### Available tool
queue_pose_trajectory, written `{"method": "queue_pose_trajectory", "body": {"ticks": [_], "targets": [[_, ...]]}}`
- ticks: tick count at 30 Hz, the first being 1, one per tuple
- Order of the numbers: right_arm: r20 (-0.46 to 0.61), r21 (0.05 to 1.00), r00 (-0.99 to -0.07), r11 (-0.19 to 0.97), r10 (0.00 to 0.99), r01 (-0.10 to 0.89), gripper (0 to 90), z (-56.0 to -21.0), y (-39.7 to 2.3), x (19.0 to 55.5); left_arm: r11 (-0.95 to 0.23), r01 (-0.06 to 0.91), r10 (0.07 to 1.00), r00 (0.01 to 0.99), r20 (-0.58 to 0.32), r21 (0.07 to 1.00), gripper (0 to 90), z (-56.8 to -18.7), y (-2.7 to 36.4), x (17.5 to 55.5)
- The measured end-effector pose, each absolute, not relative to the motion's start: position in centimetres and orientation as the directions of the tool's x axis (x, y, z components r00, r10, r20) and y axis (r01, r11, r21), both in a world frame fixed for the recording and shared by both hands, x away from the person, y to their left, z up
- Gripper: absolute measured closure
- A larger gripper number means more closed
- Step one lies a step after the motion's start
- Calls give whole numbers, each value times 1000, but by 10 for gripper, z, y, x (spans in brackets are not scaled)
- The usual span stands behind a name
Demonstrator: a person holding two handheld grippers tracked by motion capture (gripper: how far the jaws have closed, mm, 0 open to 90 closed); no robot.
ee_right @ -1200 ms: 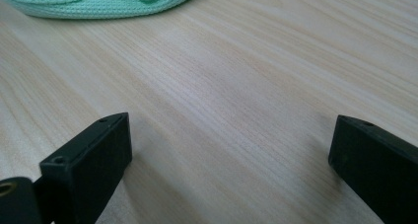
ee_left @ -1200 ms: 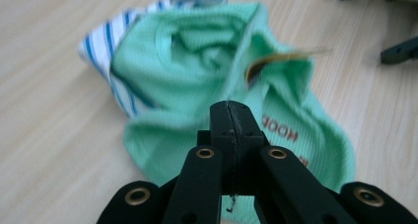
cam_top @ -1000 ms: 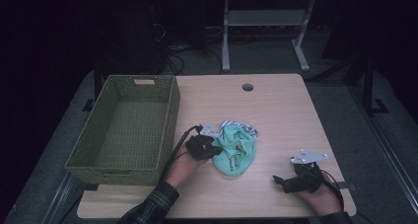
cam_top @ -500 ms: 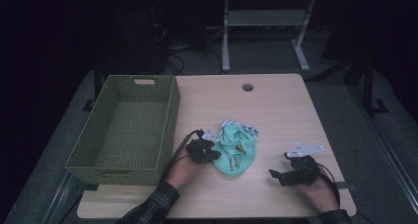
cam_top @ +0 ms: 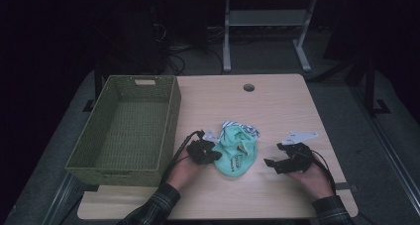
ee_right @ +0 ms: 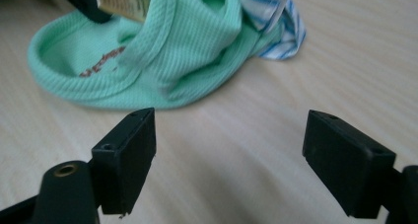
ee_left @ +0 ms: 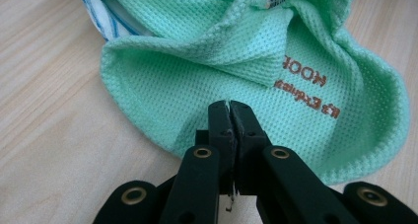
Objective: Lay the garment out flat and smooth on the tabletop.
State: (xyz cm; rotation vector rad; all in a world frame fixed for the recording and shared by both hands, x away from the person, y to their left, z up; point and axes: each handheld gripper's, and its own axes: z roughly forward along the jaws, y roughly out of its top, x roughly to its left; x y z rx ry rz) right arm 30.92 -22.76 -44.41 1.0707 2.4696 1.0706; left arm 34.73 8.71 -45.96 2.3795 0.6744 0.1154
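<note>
Green cloth (cam_top: 236, 150) pinched at its edge by left gripper (ee_left: 230, 116); right gripper (ee_right: 229, 160) spread, narrowing, empty; print partly folded under.

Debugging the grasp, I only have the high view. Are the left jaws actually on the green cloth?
Observer: Yes. In the left gripper view the left gripper is shut on a pinch of the cloth at its near edge.
Operator: Right jaws touching it?
Observer: No. The right gripper is open, bare table between the jaws, cloth just beyond them. The jaws have just been closing, with nothing between them.
Operator: Any markings on the cloth?
Observer: Brown print on the inside, and a striped blue-and-white piece tucked at its far end.
</note>
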Motion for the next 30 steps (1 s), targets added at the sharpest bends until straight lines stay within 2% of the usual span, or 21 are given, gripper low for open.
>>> {"method": "queue_pose_trajectory", "body": {"ticks": [12, 15, 30], "targets": [[95, 722, -722, 452, 685, 524, 312, -433, -222, 332, -652, 442, 496, 863, -95, 617, 878, -460, 87, 348], [97, 739, -728, 441, 679, 509, 365, -429, -224, 336, -643, 446, 502, 859, -97, 622, 878, -460, 87, 347], [143, 742, -696, 389, 704, 546, 490, -432, -231, 377, -651, 440, 494, 864, -96, 619, 878, -460, 88, 349]]}}
